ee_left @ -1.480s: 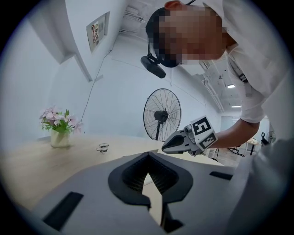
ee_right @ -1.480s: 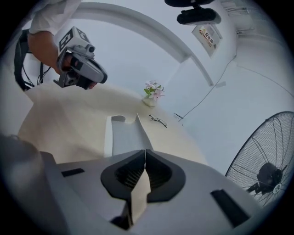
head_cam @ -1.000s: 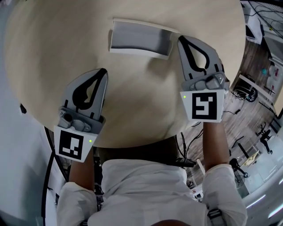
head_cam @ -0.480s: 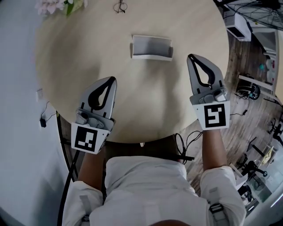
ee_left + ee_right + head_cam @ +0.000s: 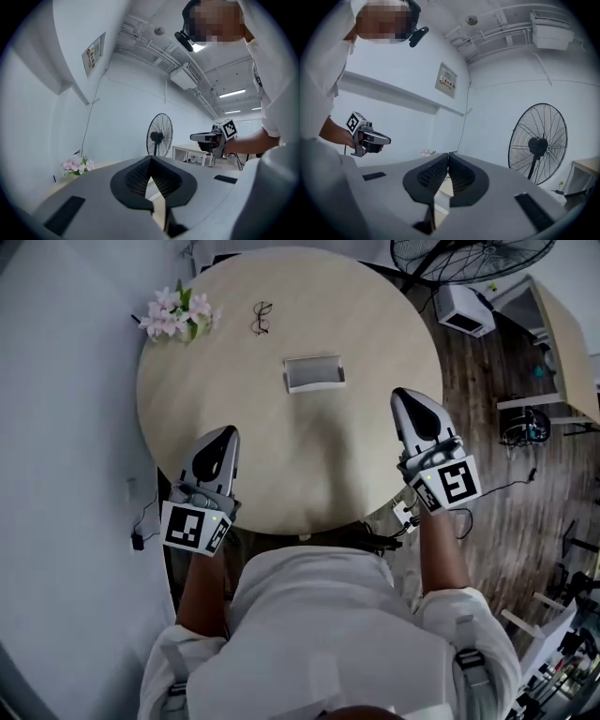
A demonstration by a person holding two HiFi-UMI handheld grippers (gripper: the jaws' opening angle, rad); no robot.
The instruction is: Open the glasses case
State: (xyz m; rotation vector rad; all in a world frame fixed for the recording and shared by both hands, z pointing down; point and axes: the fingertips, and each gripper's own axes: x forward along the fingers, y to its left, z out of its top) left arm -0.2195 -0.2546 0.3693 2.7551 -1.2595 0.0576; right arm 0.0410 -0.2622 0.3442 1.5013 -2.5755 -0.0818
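The glasses case [image 5: 314, 372], grey with a pale rim, lies near the middle of the round wooden table [image 5: 356, 484] and shows its grey inside. My left gripper [image 5: 229, 432] hovers over the table's near left part, well short of the case, its jaws pressed together on nothing. My right gripper [image 5: 399, 394] is held at the table's near right edge, to the right of the case, also shut and empty. In the left gripper view the shut jaws [image 5: 150, 160] point level across the room, and the right gripper view [image 5: 448, 154] shows the same; the case is in neither.
A pair of glasses [image 5: 262, 318] lies beyond the case, and pink flowers [image 5: 176, 315] sit at the table's far left edge. A standing fan [image 5: 459, 259] and a white box [image 5: 466, 308] are on the floor at the far right. Cables trail under the table's near edge.
The head view has pulled back and up, so the whole table shows and the case looks smaller. Both grippers have drawn away from the case toward the near edge, still shut.
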